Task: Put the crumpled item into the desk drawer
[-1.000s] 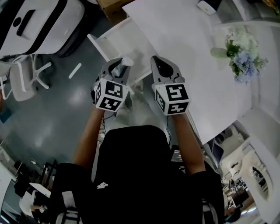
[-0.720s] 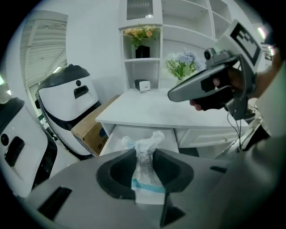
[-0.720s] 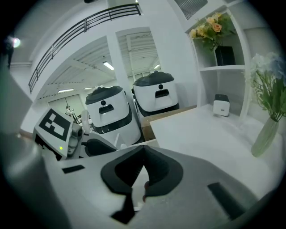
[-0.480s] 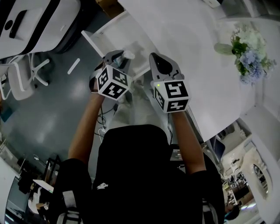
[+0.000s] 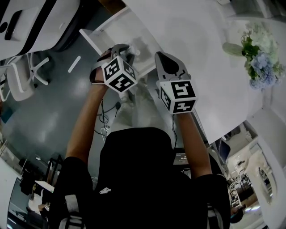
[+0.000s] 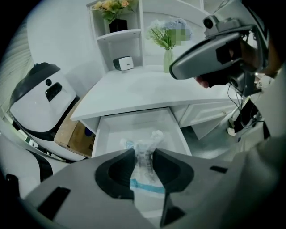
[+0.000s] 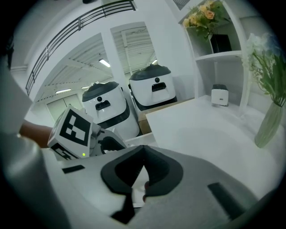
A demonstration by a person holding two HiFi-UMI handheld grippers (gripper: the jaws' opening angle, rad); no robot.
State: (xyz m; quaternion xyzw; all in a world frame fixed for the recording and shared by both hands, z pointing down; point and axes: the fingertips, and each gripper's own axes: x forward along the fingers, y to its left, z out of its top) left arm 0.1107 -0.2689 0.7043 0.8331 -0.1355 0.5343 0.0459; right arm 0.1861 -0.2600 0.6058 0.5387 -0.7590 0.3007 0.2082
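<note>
— What's between the jaws?
— The left hand-held gripper [image 6: 144,156] is clamped on the crumpled item [image 6: 151,139]. It's clear plastic with a blue strip low down, and its top pokes up past the jaw tips.
— And behind it?
— A white drawer [image 6: 129,127] stands open under the counter [image 6: 147,89]. The item shows against the drawer's inside.
— Anything on the counter?
— A glass vase of flowers [image 6: 167,56] near the back. A small white device [image 6: 124,63] sits below a shelf [image 6: 118,35] that carries yellow flowers [image 6: 111,5].
— The edges?
— At left there's a white and black machine [image 6: 42,100], with a cardboard box [image 6: 71,134] just beside the drawer. The right hand-held gripper [image 6: 178,69] crosses the upper right.
</note>
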